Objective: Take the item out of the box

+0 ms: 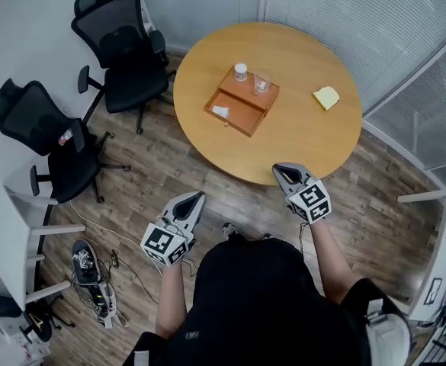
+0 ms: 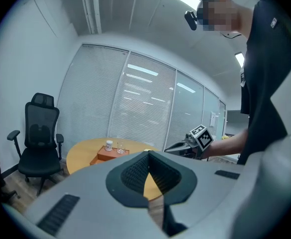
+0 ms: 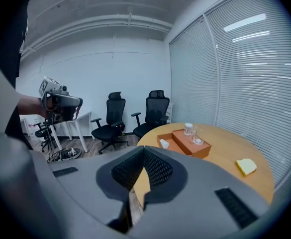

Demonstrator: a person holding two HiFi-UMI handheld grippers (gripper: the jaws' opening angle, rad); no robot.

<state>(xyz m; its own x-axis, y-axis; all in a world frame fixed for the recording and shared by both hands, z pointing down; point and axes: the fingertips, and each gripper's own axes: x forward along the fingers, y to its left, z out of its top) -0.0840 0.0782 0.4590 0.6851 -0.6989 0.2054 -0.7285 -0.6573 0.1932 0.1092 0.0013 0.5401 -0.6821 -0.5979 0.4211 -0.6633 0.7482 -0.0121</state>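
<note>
The white item (image 1: 220, 111) lies in the open, shallow half of the box (image 1: 244, 117), a small crumpled-looking scrap against the tray's left wall. Neither tool touches it. My right gripper (image 1: 281, 172) hangs at the near edge of the table, well apart from the box, with its jaws pressed together on nothing. My left gripper (image 1: 197, 200) sits lower in the head view, out over the floor and farther from the box, and its jaws also meet at the tips with nothing between them. Both point toward the table, and each gripper view shows the box well ahead.

The box is orange-brown with 2 flat rectangular parts side by side. On the raised far part stand a small white jar (image 1: 240, 72) and a clear glass (image 1: 261, 82), just beside each other. To the right of the box, apart from it, lies a pale yellow block (image 1: 326, 97).

The table (image 1: 299, 139) is round, with a smooth light wood top. The floor (image 1: 169, 170) is wood-look planking. 2 black mesh-backed office chairs (image 1: 123, 48) stand at the left. Slatted blinds (image 1: 337, 10) behind glass run along the far wall. A white desk (image 1: 17, 227) and a tangle of cables (image 1: 93, 277) lie at the lower left.
</note>
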